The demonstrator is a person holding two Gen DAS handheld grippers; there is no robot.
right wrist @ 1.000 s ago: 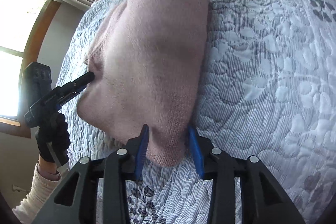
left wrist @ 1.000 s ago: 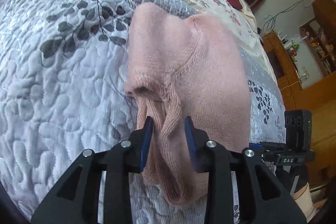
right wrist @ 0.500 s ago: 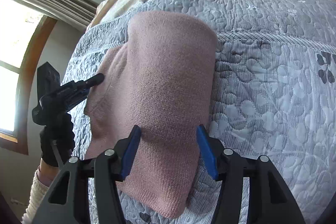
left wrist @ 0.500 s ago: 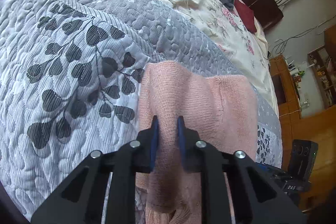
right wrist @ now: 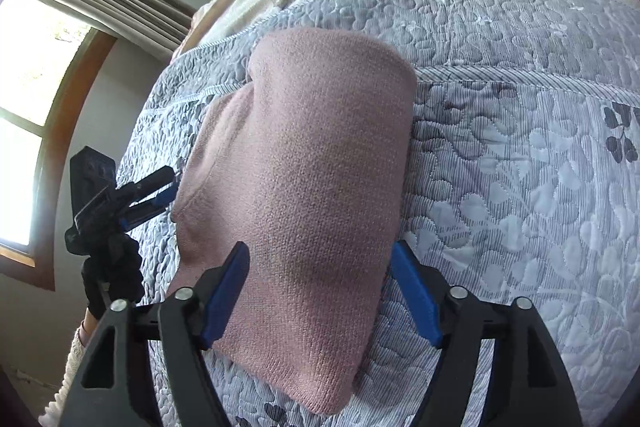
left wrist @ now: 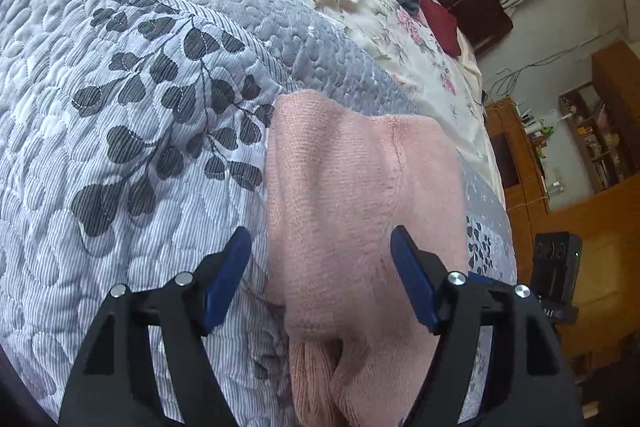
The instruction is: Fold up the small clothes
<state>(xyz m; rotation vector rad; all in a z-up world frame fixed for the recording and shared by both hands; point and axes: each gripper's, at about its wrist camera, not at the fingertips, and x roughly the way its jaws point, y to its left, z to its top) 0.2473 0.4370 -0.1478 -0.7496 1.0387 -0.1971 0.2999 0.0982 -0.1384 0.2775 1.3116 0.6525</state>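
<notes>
Blue padded fingers astride soft pink knit garment, leaf-quilted bedspread.

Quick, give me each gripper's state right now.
Left gripper: open, jaws spread wide either side of the pink knit garment, gripping nothing.
Right gripper: open, jaws wide around the folded garment, gripping nothing.

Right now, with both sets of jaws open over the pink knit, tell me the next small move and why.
Probably lift both grippers clear. The left gripper and right gripper stand with jaws spread wide, gripping nothing, and the pink knit garment lies folded on the quilt. One ribbed edge pokes out near the left gripper; tuck it afterwards if neatness matters.
</notes>
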